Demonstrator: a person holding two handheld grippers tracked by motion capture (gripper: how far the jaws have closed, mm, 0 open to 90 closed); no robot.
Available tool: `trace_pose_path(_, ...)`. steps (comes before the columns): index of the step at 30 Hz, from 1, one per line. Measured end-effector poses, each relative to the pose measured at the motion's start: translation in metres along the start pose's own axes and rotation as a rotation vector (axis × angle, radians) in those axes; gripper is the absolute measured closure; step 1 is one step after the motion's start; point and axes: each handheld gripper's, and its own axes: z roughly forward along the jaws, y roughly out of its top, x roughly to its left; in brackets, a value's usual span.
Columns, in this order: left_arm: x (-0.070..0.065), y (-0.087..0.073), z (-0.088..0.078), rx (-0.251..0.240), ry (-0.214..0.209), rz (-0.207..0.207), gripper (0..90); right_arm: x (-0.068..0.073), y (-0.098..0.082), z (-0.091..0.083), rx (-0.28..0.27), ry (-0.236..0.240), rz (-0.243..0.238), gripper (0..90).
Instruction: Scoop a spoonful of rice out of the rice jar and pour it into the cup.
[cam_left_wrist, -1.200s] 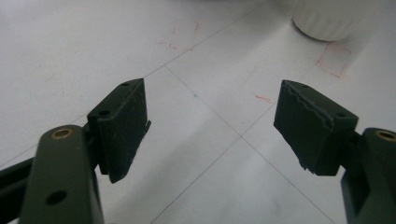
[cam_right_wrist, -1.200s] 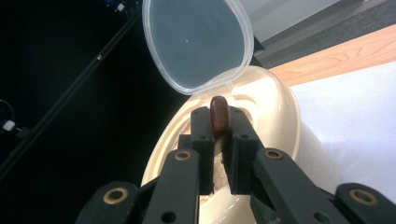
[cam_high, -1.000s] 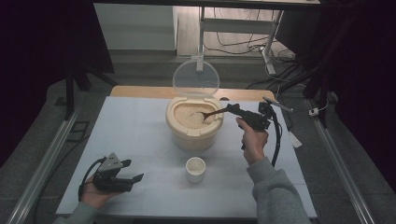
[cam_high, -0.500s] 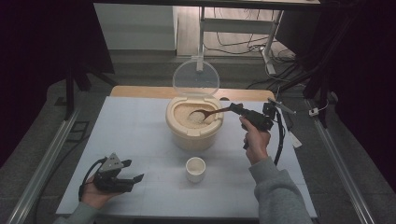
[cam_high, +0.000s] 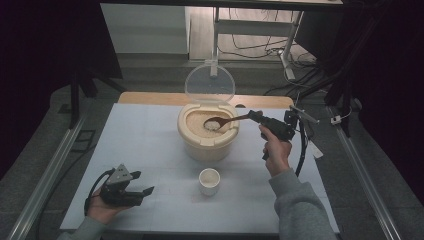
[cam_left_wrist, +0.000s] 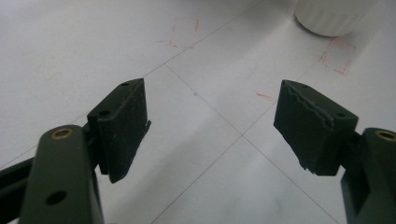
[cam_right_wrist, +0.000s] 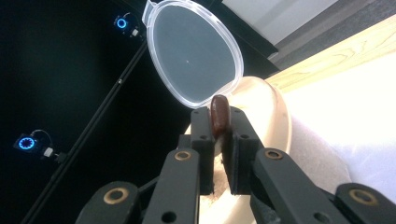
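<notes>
at the lower left of the high view the left gripper (cam_high: 142, 192) lies low over the white table (cam_high: 150, 135), jaws spread wide with nothing between them. just right of it, bottom centre, stands a small white cup (cam_high: 209, 180), apart from everything. behind that, mid-frame, sits the beige rice tub (cam_high: 207, 142), its clear lid (cam_high: 209, 83) propped upright at the back. from the right, the right gripper (cam_high: 253, 116) pinches the handle of a brown wooden spoon (cam_high: 220, 122), whose bowl rests over the rice, grains in it. cables trail across the floor beyond.
</notes>
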Motion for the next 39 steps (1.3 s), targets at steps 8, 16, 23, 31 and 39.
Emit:
trace_pose_path(8, 0.0, 0.0, 0.0, 0.0, 0.0, 0.0, 25.2, 0.004, 0.003, -0.004, 0.003, 0.019, 0.014, 83.4)
trace_pose_path(16, 0.0, 0.0, 0.0, -0.002, 0.0, 0.0, 25.2, 0.009, 0.004, -0.012, 0.025, 0.034, 0.019, 83.4)
trace_pose_path(23, 0.001, 0.0, 0.0, -0.001, -0.001, 0.0, 25.1, 0.02, 0.001, -0.026, 0.068, 0.061, 0.007, 83.4)
trace_pose_path(31, 0.0, 0.0, 0.0, 0.0, -0.003, -0.001, 25.1, 0.024, -0.009, -0.042, 0.133, 0.086, 0.002, 83.4)
trace_pose_path(39, 0.0, 0.001, 0.001, 0.004, -0.003, -0.002, 25.0, 0.02, -0.026, -0.049, 0.212, 0.087, -0.005, 83.4)
